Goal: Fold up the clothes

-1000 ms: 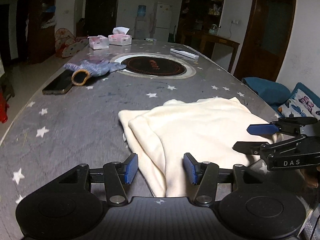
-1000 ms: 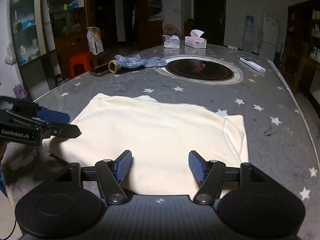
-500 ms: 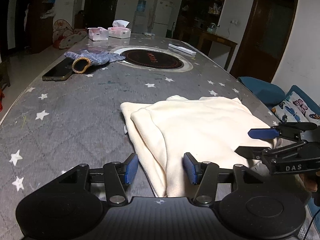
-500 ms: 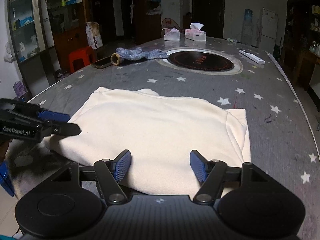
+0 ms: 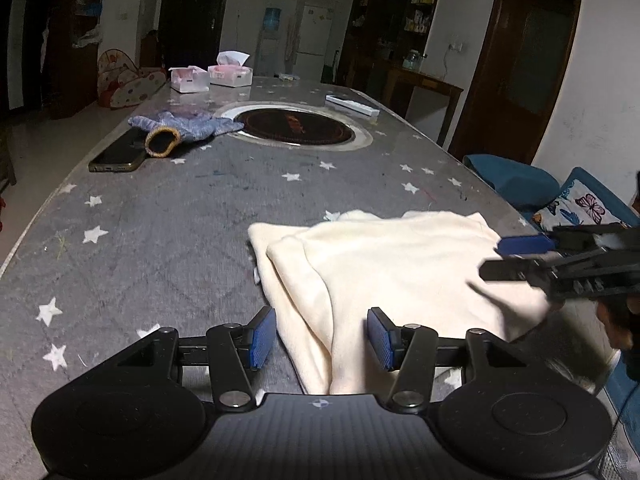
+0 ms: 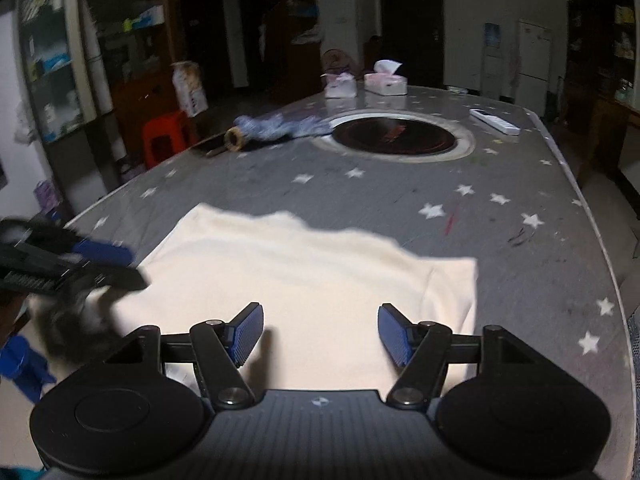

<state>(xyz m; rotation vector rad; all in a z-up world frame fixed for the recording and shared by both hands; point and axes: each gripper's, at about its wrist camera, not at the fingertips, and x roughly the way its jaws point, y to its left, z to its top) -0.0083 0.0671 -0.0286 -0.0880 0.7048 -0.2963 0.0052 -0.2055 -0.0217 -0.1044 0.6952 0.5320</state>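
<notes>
A cream folded garment lies flat at the near end of the grey star-print table; it also shows in the right wrist view. My left gripper is open, its jaws on either side of the garment's near folded edge, holding nothing. My right gripper is open over the garment's near edge, holding nothing. In the left wrist view the right gripper comes in from the right over the cloth. In the right wrist view the left gripper is blurred at the garment's left corner.
A blue knitted glove and a dark phone lie at the far left. A round inset cooktop sits mid-table, with tissue boxes and a white remote beyond. A blue sofa stands right of the table.
Both grippers have drawn back and risen slightly, staying open. The garment lies as before; the views are now blurred by motion.
</notes>
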